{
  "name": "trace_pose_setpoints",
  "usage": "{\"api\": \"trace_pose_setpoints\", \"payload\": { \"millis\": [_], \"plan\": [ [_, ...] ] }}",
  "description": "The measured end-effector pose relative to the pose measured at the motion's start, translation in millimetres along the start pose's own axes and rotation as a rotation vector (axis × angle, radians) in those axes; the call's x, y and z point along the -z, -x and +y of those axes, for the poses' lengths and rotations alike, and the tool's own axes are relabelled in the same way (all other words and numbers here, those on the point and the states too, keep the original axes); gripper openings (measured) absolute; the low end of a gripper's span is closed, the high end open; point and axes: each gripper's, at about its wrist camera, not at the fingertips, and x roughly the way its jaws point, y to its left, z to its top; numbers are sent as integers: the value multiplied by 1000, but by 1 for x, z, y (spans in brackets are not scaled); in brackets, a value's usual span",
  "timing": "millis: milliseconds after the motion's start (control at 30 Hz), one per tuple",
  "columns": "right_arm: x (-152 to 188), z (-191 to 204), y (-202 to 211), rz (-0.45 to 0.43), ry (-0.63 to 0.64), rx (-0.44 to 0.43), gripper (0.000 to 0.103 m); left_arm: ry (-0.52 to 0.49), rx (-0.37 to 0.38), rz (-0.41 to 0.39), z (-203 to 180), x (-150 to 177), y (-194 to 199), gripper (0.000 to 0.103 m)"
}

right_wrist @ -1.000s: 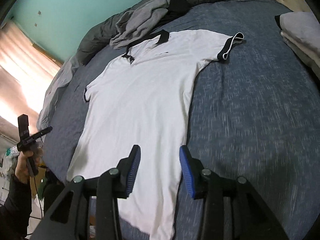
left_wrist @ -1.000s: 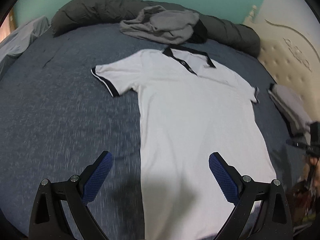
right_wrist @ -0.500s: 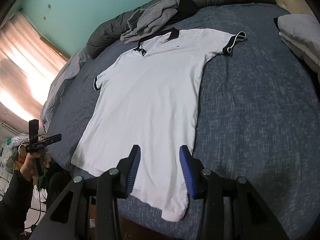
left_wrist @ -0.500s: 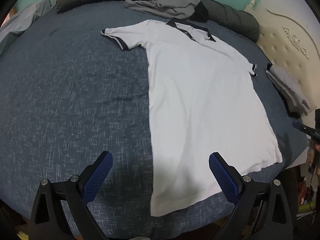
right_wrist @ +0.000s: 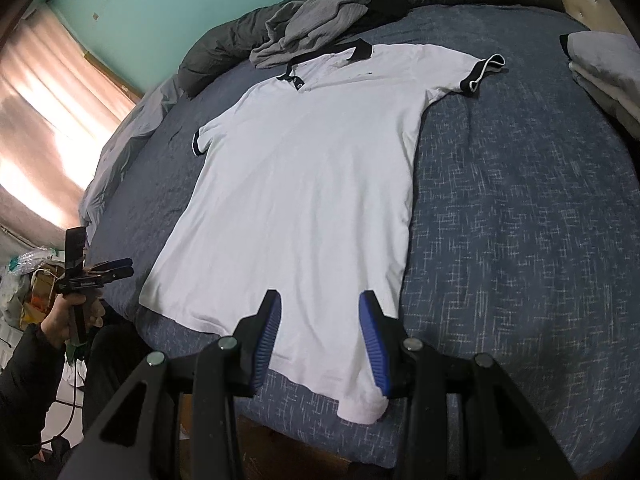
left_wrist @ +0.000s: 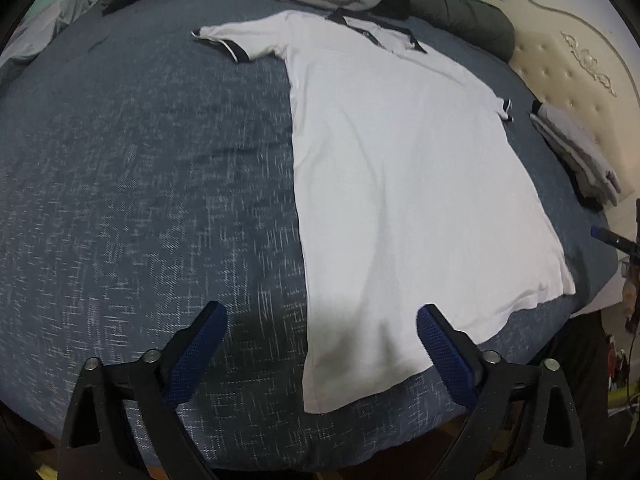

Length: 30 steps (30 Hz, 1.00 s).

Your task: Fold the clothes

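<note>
- Polo shirt: white, with a black collar and black sleeve cuffs edged by a thin white line.
- Bed cover: dark blue, flecked with short white dashes.
- Crumpled garment at the far side: grey.
- Duvet roll: dark grey-green.
- Wall: turquoise.
- Curtain: pinkish.
- Headboard: cream, tufted.
- Claw pads: blue, on black frames.
</note>
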Motion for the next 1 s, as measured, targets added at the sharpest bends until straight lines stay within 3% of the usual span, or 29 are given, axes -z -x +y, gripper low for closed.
{"api": "trace_pose_setpoints", "payload": {
  "millis": [67, 167, 333, 433, 633, 700, 767, 1000],
  "plan": [
    [1, 1, 0, 2, 1, 0, 41, -3, 7, 10, 0, 1, -5, 89],
    [3, 0, -1, 3, -2, 2, 41, -24, 14, 35, -4, 3, -14, 72],
    [6, -1, -3, 12, -5, 3, 41, -52, 0, 60, -10, 6, -27, 66],
    [6, -1, -3, 13, -5, 2, 41, -63, 4, 80, -12, 6, -33, 46],
    [6, -7, -3, 21, -17, 16, 41, -76, 5, 118, -11, 8, -40, 35],
    [7, -11, -3, 27, -23, 32, 41, -70, 21, 123, -9, 9, -38, 26],
    [9, -18, -2, 33, -41, 46, 41, -73, 34, 122, -7, 9, -36, 10],
    [19, -33, -15, 111, -70, 101, 41, -114, 49, 95, -12, 11, -20, 5]
  ]
}}
